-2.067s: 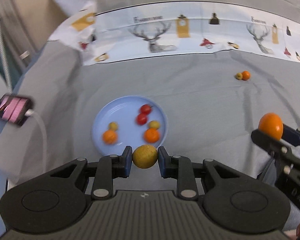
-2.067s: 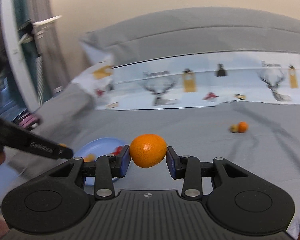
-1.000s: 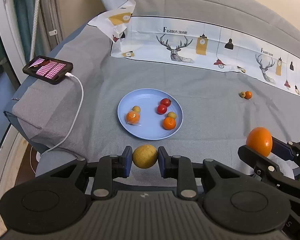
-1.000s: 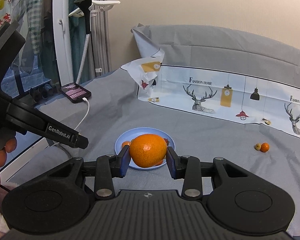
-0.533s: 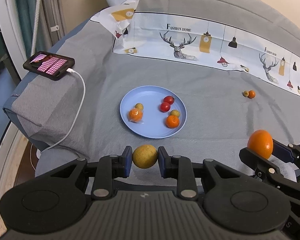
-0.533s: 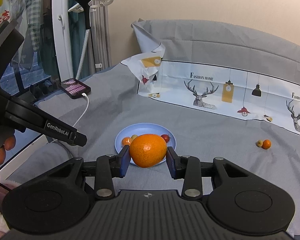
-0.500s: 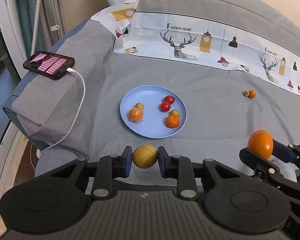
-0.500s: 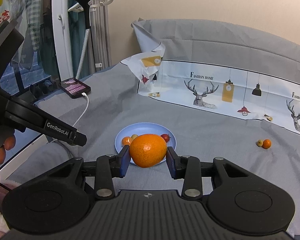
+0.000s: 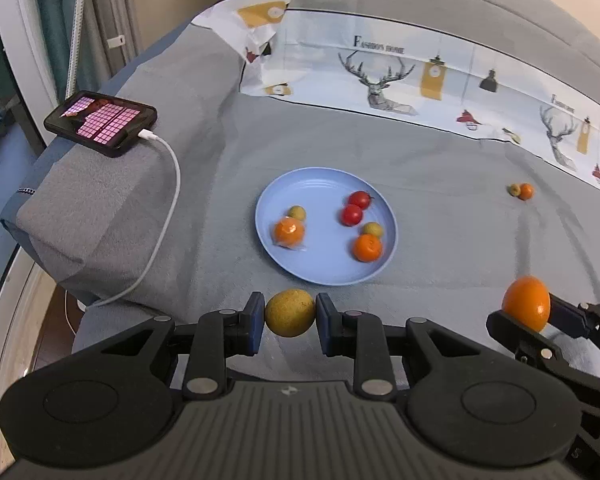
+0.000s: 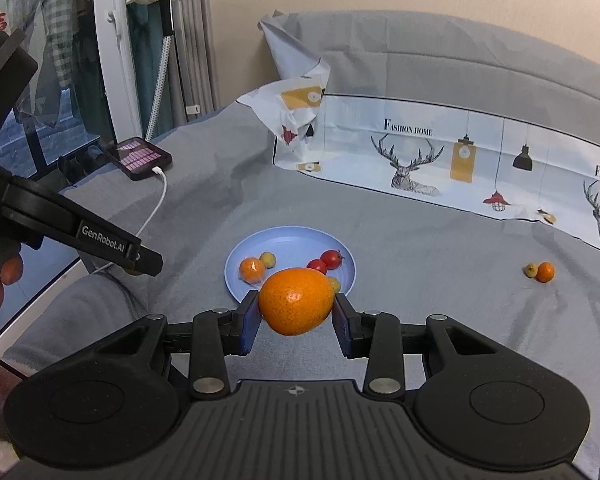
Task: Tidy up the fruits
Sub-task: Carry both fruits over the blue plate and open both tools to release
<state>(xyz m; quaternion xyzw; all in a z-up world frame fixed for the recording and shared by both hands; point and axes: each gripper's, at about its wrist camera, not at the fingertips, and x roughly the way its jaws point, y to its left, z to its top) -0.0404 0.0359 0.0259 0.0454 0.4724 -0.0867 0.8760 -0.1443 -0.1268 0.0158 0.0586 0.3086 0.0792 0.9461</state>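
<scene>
My left gripper (image 9: 290, 315) has its jaws clamped on a yellow fruit (image 9: 290, 313), and my right gripper (image 10: 295, 309) has its jaws clamped on an orange (image 10: 296, 300). I judge I am carrying both to the blue plate (image 9: 312, 184), which lies on the bed (image 9: 440, 240) just beyond and below both pairs of jaws. Next I need to bring each over a bare patch of plate, clear of the small fruits there, lower, then release. Two little fruits (image 9: 522, 191) wait far off to the right.
</scene>
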